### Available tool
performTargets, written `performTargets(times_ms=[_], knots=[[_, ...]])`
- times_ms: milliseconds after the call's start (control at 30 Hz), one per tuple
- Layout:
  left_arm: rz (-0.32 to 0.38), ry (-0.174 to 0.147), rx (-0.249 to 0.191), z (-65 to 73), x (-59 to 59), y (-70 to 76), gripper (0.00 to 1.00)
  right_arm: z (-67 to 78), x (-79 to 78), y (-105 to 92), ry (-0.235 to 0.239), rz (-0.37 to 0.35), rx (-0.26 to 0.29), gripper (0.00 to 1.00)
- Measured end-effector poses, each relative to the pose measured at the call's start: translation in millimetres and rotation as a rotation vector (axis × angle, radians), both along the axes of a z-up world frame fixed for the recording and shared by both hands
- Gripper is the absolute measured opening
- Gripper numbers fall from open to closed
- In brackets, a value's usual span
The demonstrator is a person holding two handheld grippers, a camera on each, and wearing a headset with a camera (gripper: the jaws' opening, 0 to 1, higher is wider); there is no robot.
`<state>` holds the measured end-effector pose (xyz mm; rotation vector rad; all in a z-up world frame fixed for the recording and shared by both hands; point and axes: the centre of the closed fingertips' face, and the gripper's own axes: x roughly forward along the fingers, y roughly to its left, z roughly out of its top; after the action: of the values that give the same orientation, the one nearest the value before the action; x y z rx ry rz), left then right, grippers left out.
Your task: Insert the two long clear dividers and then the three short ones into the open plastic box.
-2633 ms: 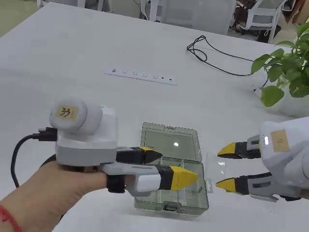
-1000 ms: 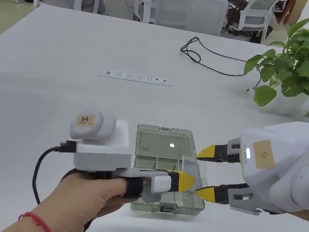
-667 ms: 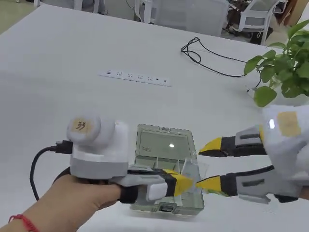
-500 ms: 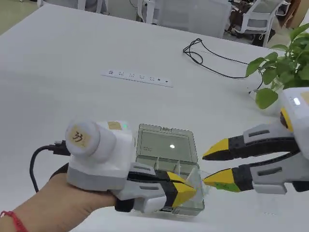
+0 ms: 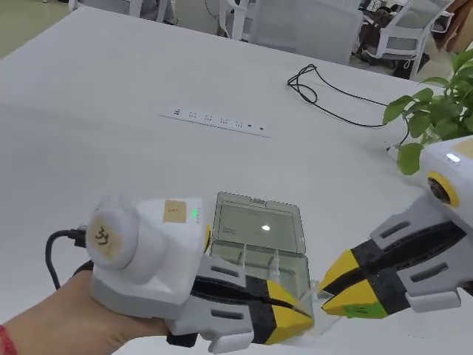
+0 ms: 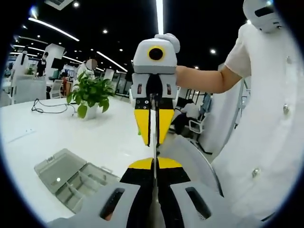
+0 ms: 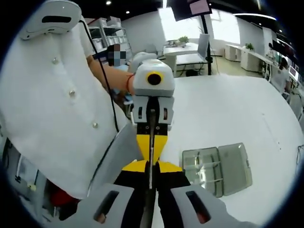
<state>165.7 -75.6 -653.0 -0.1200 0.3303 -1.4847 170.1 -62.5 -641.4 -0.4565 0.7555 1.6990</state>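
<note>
The open clear plastic box (image 5: 229, 214) lies on the white table, lid flat behind it, with a few clear dividers standing inside. In front of it my left gripper (image 5: 299, 322) and my right gripper (image 5: 326, 293) meet tip to tip, both shut on one clear divider (image 5: 312, 300) held above the box's front right corner. In the left gripper view my jaws (image 6: 154, 164) are closed on the thin divider edge (image 6: 155, 152), and the right gripper (image 6: 153, 140) faces them. The right gripper view shows its own jaws (image 7: 149, 166), the left gripper (image 7: 149, 152) and the box (image 7: 237, 164).
A white power strip (image 5: 216, 120) lies farther back on the table. A black cable (image 5: 325, 85) loops at the back right. A green plant (image 5: 436, 118) stands at the right edge. Chairs stand beyond the table. The person's white shirt (image 6: 256, 118) is close behind the grippers.
The right gripper, open before, has come in from the right and shut on the divider held by the left gripper. The left gripper rose toward the camera over the box's front.
</note>
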Motion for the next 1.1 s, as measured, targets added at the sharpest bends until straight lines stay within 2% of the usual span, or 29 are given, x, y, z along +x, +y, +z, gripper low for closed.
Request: performTargets(times_ms=[133, 400, 600, 767, 1000, 1100], knots=[[0.003, -0.003, -0.002, 0.4, 1.3, 0.9, 0.00, -0.8, -1.7, 0.8, 0.010, 0.019, 0.002, 0.03], [0.006, -0.016, 0.009, -1.5, 2.4, 4.9, 0.00, -2.4, -3.5, 6.0, 0.003, 0.025, 0.011, 0.03], [0.027, -0.005, 0.009, -3.6, 4.4, 6.8, 0.00, -4.2, -4.3, 9.4, -0.014, 0.022, 0.012, 0.03], [0.048, 0.003, 0.020, -7.5, 7.4, 11.4, 0.00, -6.0, 3.3, 6.0, -0.026, 0.009, 0.009, 0.03], [0.086, 0.012, 0.028, -10.5, 12.7, 21.0, 0.07, -5.8, 6.5, 5.9, -0.053, -0.008, -0.002, 0.03], [0.109, 0.013, 0.045, -14.0, 15.9, 26.5, 0.12, -6.7, 13.8, 2.9, -0.070, -0.027, -0.008, 0.03]])
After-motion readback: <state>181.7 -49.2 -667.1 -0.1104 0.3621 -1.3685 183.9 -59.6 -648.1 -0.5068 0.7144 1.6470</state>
